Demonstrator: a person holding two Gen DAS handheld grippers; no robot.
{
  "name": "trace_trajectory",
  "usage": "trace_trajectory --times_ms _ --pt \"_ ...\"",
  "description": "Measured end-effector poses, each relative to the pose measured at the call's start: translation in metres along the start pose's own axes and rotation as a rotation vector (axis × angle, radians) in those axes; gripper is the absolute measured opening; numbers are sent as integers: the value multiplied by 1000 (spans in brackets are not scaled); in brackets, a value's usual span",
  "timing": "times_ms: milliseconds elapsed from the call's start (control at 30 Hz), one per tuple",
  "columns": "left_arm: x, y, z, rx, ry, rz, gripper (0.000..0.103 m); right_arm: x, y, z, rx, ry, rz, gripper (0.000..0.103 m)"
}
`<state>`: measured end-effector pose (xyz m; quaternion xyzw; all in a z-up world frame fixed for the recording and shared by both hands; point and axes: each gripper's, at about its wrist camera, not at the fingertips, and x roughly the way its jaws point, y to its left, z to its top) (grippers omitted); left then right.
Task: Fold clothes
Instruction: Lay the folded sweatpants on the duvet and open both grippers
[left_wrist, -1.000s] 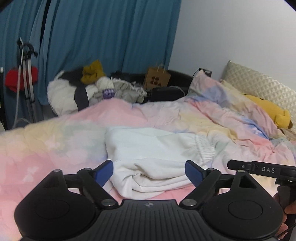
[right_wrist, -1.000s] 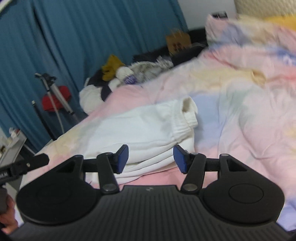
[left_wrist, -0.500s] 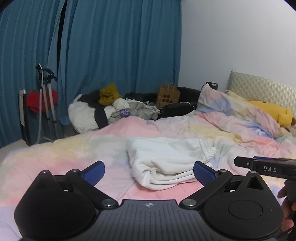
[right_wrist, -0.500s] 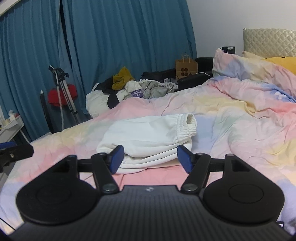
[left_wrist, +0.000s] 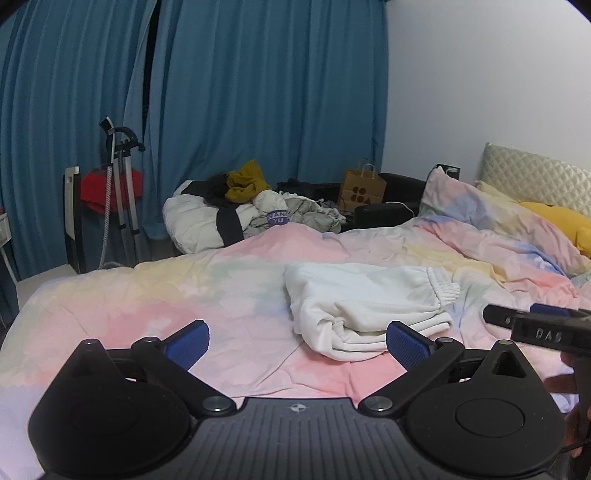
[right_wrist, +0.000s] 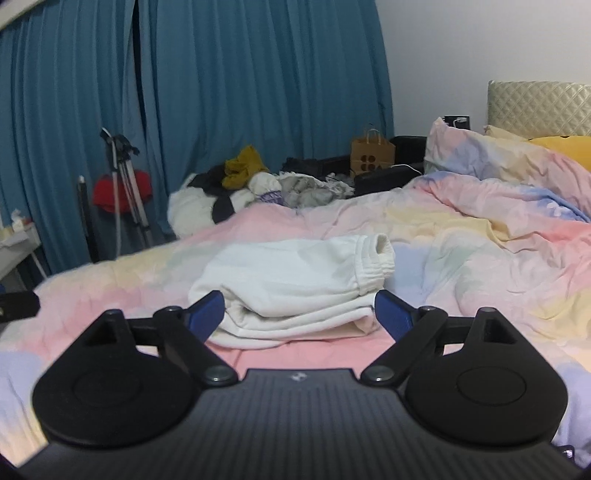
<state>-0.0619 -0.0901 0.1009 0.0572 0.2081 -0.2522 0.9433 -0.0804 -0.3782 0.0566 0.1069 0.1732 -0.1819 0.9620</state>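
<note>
Left gripper (left_wrist: 297, 341): wide apart, empty, drawn back from the pile.
Right gripper (right_wrist: 299, 308): jaws just opened wider, nothing between them.
White clothes (left_wrist: 364, 306): folded stack alone on the bedspread (left_wrist: 155, 295).
Meaning: this fold looks finished.

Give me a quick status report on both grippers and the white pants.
Left gripper open, empty. Right gripper open, jaws just widened, clear of cloth. White pants folded on pastel duvet, untouched. Nothing in the way.
</note>
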Motion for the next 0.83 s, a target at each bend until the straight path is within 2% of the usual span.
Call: trace_trajectory --times_ms 67,133,300,567,833 --pt "2 -2 -3 1 3 1 103 0 5 -4 -21 -7 -11 90" --pt "5 -5 -5 6 6 -4 103 0 9 -10 -22 -5 18 90" --pt "11 -11 -12 26 14 3 103 12 14 -25 17 58 37 90" --pt "20 -12 -20 32 18 16 103 9 10 -27 -1 -21 -36 90" --pt "25 -14 -24 36 26 14 103 14 5 -28 3 -9 -39 90"
